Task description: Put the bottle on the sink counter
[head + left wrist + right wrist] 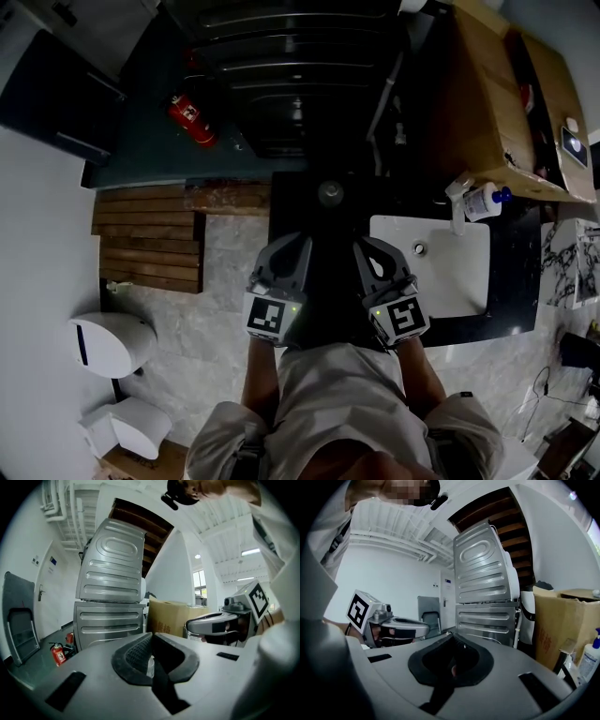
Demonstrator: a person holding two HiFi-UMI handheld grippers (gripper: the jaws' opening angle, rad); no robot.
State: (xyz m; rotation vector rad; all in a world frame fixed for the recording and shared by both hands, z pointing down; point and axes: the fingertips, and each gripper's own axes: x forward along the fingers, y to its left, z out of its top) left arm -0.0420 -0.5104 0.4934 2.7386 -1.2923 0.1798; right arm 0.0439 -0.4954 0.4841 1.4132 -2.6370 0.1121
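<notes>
A white pump bottle (483,200) with a blue label sits by the far right corner of the white sink basin (464,281), against a cardboard box. It also shows at the far right of the right gripper view, as the bottle (589,660). Both grippers are held close to the person's chest, side by side, well left of the bottle. My left gripper (292,246) (151,637) is shut with nothing between its jaws. My right gripper (367,247) (451,638) is also shut and empty. Each gripper sees the other beside it.
A black counter (511,281) frames the sink. Behind stand stacked metal cabinets (291,84) and a large cardboard box (497,103). A red fire extinguisher (192,120) lies on the dark floor. To the left are wooden planks (150,239) and a white toilet (111,342).
</notes>
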